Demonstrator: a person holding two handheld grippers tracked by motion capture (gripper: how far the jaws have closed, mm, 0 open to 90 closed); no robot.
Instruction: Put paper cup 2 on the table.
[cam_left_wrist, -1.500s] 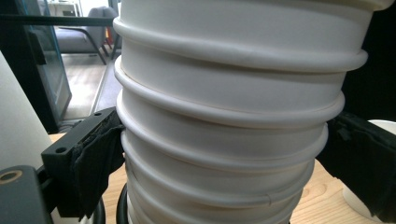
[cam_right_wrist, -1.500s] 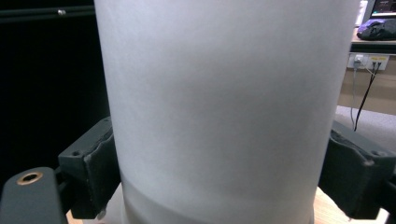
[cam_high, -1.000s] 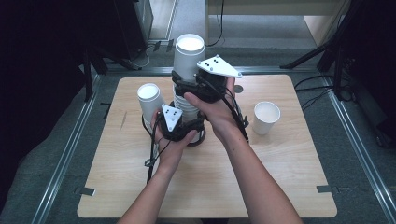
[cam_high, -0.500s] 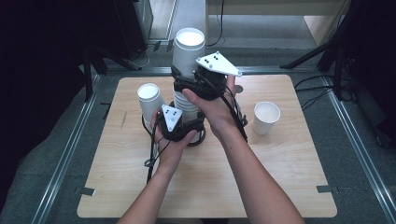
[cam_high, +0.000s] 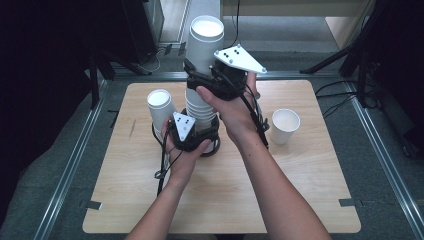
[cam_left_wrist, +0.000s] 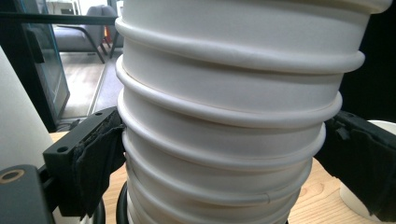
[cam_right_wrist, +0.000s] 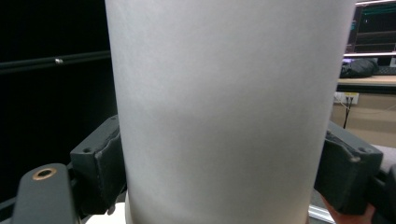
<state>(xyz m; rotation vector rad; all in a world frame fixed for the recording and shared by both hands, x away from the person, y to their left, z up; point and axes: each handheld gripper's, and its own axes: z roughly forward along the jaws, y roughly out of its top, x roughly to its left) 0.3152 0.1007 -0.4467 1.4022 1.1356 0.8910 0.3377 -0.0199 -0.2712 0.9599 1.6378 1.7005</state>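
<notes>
I have the left gripper (cam_high: 196, 134) clamped on the lower part of the stack of paper cups (cam_high: 201, 107), which stands a little behind the middle of the table (cam_high: 300, 200), nearer the far edge than the near one. In the left gripper view its fingers (cam_left_wrist: 95, 158) press against both sides of the stack (cam_left_wrist: 224, 140), spread wide to take its girth. The stack is plain white, matte paper; its rolled rims sit one above another as close, slightly uneven rings, and one low rim shows a small crease.

My right gripper (cam_high: 212, 82) grips the top cup (cam_high: 204, 47), its fingers having just been closing on the cup wall. In the right gripper view the fingers (cam_right_wrist: 100, 163) sit against either side of the cup (cam_right_wrist: 224, 116), a smooth, unmarked white wall that tapers downward. From above the cup stands upright with its round mouth open and its rim well clear of the rims below, though its bottom is hidden behind the gripper.

Two single white cups stand apart from the stack: one (cam_high: 161, 107) just to its left, one (cam_high: 285, 125) toward the right edge.
</notes>
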